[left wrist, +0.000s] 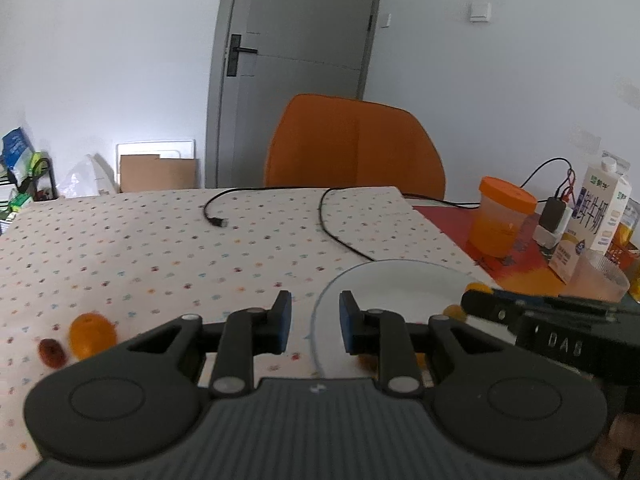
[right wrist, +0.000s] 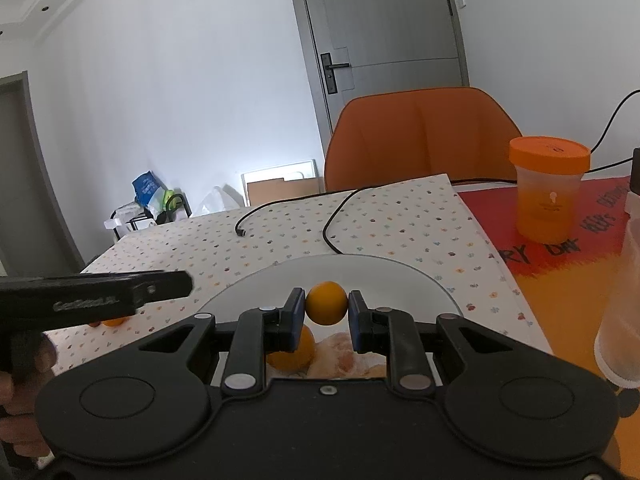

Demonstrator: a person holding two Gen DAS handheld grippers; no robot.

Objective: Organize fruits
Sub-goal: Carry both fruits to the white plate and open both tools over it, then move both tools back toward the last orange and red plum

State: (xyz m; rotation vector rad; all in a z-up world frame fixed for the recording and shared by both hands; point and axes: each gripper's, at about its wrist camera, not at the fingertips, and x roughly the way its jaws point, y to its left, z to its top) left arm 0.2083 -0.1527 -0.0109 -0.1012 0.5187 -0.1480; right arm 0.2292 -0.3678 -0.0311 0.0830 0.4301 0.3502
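Note:
My right gripper is shut on a small round orange fruit and holds it over the white plate. An orange and peeled segments lie on the plate under it. My left gripper is open and empty above the plate's left rim. On the dotted cloth to its left lie an orange and a dark red fruit. The right gripper's body shows at the right of the left wrist view.
A black cable crosses the dotted cloth behind the plate. An orange-lidded jar, a milk carton, a charger and a clear cup stand at the right. An orange chair stands behind the table.

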